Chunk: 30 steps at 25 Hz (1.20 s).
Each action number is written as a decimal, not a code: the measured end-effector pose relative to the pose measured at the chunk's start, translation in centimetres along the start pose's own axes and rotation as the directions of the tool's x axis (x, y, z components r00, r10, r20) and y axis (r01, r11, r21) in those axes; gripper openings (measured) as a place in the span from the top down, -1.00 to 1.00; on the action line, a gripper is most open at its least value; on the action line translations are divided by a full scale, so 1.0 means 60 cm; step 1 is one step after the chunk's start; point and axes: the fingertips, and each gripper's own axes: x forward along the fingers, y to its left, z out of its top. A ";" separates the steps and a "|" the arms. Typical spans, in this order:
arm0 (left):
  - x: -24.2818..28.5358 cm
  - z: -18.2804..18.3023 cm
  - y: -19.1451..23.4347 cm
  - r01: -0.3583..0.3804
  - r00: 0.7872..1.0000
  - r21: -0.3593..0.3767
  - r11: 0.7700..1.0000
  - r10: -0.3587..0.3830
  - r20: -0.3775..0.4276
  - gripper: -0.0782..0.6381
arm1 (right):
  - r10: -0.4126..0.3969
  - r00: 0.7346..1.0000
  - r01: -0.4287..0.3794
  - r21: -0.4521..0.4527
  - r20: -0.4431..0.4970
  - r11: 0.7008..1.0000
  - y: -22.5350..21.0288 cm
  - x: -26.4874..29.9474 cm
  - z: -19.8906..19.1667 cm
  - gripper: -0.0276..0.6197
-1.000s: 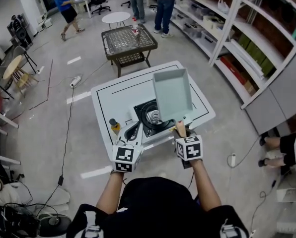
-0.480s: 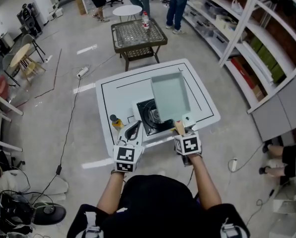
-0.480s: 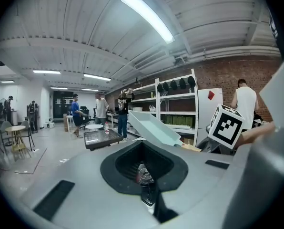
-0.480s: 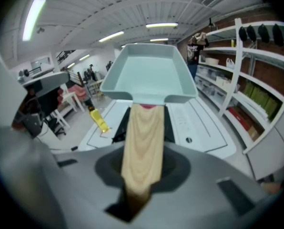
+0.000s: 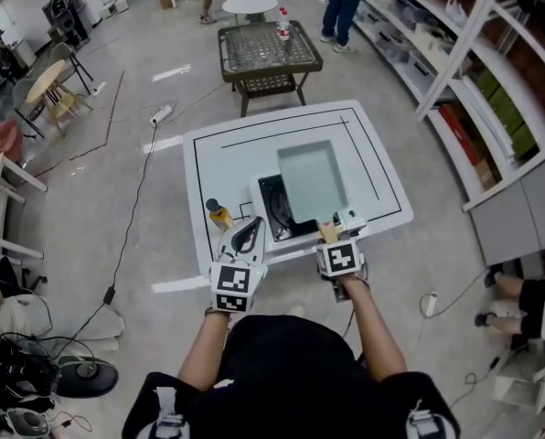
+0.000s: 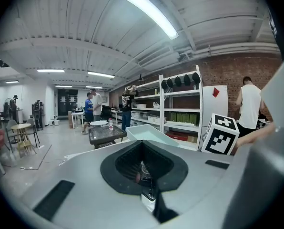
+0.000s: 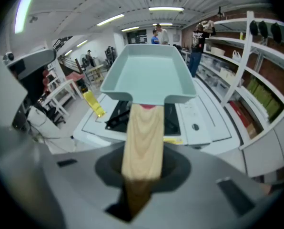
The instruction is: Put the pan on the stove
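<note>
A pale green rectangular pan [image 5: 311, 179] with a wooden handle [image 7: 143, 137] hangs level over the black stove [image 5: 274, 216] on the white table [image 5: 227, 154]. Whether it touches the burner I cannot tell. My right gripper [image 5: 332, 238] is shut on the handle's near end; in the right gripper view the pan [image 7: 149, 73] stretches straight ahead of the right gripper [image 7: 142, 175], above the stove [image 7: 118, 116]. My left gripper [image 5: 243, 241] hovers at the table's near edge, left of the stove, jaws together and holding nothing. From the left gripper [image 6: 144, 168] the pan [image 6: 149, 135] shows just beyond.
A yellow bottle [image 5: 219, 215] stands on the table left of the stove. Beyond the table is a wicker side table [image 5: 268, 53] with a bottle [image 5: 283, 24]. Shelves [image 5: 492, 71] line the right side. People stand at the far end; another person's legs [image 5: 533, 305] show at right.
The pan has come down and nearer, from raised above the table to level over the stove. Both grippers keep their places at the table's near edge.
</note>
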 end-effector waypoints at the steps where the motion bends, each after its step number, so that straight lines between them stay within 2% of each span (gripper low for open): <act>1: 0.000 -0.001 0.000 -0.001 1.000 0.000 1.000 0.001 -0.001 0.71 | 0.007 1.000 -0.007 0.004 -0.015 1.000 0.004 0.006 -0.007 0.65; 10: -0.002 -0.010 0.015 0.006 1.000 0.000 1.000 -0.006 -0.014 0.71 | 0.013 0.993 -0.011 0.014 -0.115 1.000 0.031 0.038 -0.044 0.64; 13: -0.007 -0.014 0.020 0.008 1.000 -0.004 1.000 -0.008 -0.018 0.71 | -0.023 0.987 0.024 0.005 -0.162 1.000 0.027 0.044 -0.058 0.64; 21: -0.022 -0.023 0.043 -0.008 1.000 -0.010 1.000 0.008 -0.023 0.71 | -0.075 0.980 0.071 -0.027 -0.184 0.997 0.029 0.062 -0.059 0.64; 30: -0.025 -0.025 0.055 -0.012 1.000 -0.016 1.000 0.012 -0.026 0.71 | -0.084 0.976 0.083 -0.012 -0.202 0.996 0.030 0.077 -0.066 0.64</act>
